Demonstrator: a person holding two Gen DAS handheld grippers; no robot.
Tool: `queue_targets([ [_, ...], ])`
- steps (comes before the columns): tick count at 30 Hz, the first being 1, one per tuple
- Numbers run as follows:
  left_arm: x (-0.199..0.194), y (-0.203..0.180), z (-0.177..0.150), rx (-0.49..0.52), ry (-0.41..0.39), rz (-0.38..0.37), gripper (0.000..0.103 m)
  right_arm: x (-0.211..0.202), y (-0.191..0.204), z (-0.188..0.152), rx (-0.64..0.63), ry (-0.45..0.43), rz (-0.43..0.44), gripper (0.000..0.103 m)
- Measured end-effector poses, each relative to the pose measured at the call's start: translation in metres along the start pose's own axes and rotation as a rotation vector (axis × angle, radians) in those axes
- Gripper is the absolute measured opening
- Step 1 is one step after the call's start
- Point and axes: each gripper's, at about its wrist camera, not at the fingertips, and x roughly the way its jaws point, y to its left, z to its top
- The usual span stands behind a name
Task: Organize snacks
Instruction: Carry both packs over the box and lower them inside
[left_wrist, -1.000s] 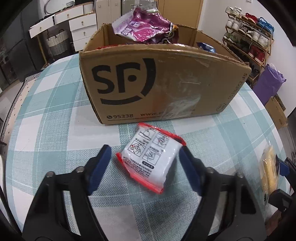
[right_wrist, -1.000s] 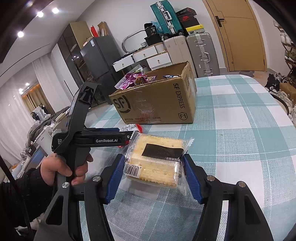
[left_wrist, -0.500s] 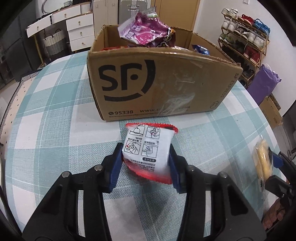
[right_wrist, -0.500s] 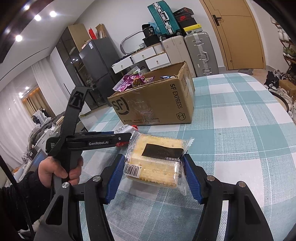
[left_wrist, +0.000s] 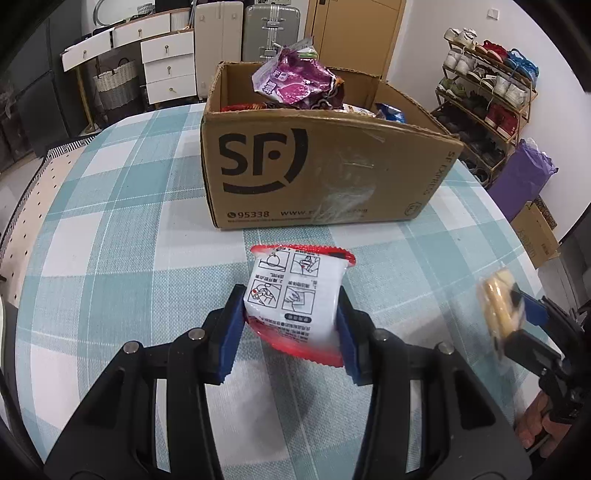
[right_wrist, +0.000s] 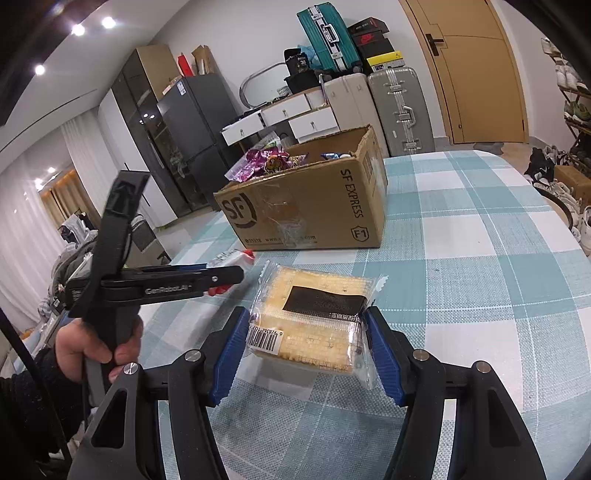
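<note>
Gripping the red-edged white packet (left_wrist: 295, 295) in the left tongs (left_wrist: 290, 325) and the cake pack (right_wrist: 314, 317) in the right tongs (right_wrist: 306, 350), I'd lift both clear of the counter (left_wrist: 110, 258), then drop them inside the SF box (left_wrist: 314, 166) behind.

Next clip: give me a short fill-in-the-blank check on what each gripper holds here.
1. The left gripper is shut on a white packet edged in ____.
2. The right gripper grips a clear-wrapped ____.
3. The cardboard box bears the large letters ____.

Missing words: red; cake; SF
</note>
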Motion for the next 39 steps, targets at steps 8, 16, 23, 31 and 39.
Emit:
queue_targets([
  [8,-0.038,-0.004,-0.01,0.003,-0.049,-0.013,0.043,-0.008,0.014,0.011,-0.005,-0.03,0.038,0.064],
  [16,-0.088,-0.007,-0.005,0.006,-0.096,-0.021,0.043,-0.039,0.052,0.048,-0.114,-0.096,0.078,0.064],
  [23,-0.144,-0.006,0.015,0.004,-0.159,-0.039,0.043,-0.06,0.073,0.085,-0.131,-0.125,0.139,0.064],
  [31,-0.203,-0.015,0.049,0.04,-0.228,-0.063,0.043,-0.087,0.092,0.14,-0.17,-0.166,0.148,0.064],
  [39,-0.243,-0.028,0.101,0.079,-0.257,-0.079,0.043,-0.094,0.098,0.195,-0.172,-0.151,0.16,0.064],
])
